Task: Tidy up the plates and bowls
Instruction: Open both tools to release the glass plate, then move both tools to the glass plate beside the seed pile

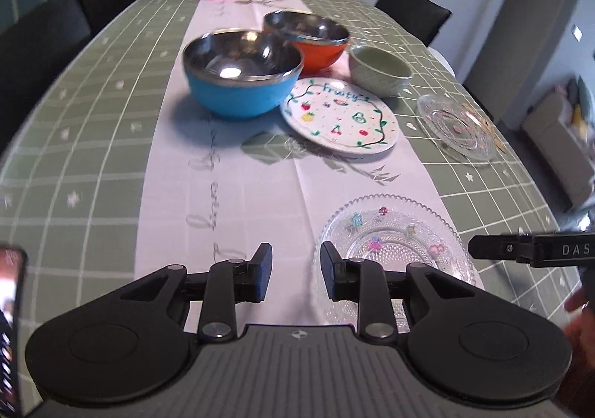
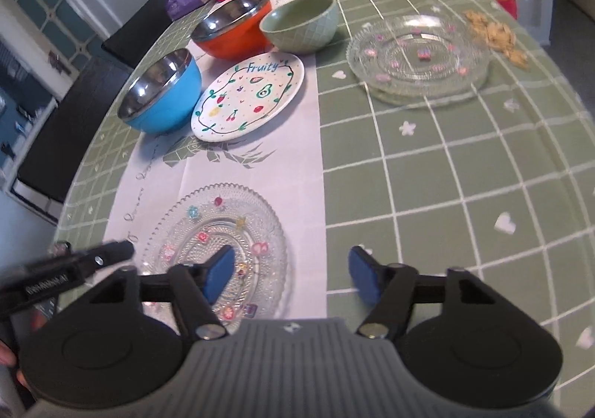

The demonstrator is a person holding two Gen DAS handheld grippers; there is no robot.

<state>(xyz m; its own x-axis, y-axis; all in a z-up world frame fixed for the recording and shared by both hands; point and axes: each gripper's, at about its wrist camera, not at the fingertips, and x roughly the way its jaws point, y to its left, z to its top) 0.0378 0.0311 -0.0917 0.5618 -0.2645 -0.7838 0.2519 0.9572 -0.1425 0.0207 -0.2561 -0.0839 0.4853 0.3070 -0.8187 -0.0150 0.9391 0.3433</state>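
Left gripper (image 1: 296, 271) – fingers part-open, empty; right gripper (image 2: 292, 278) wide open, angled down over glass plate (image 2: 215, 243).

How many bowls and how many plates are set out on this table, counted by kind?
Bowls: 3 — blue bowl, orange bowl, green bowl.
Plates: 3 — white fruit plate, near glass plate, far glass plate.
Total: 6
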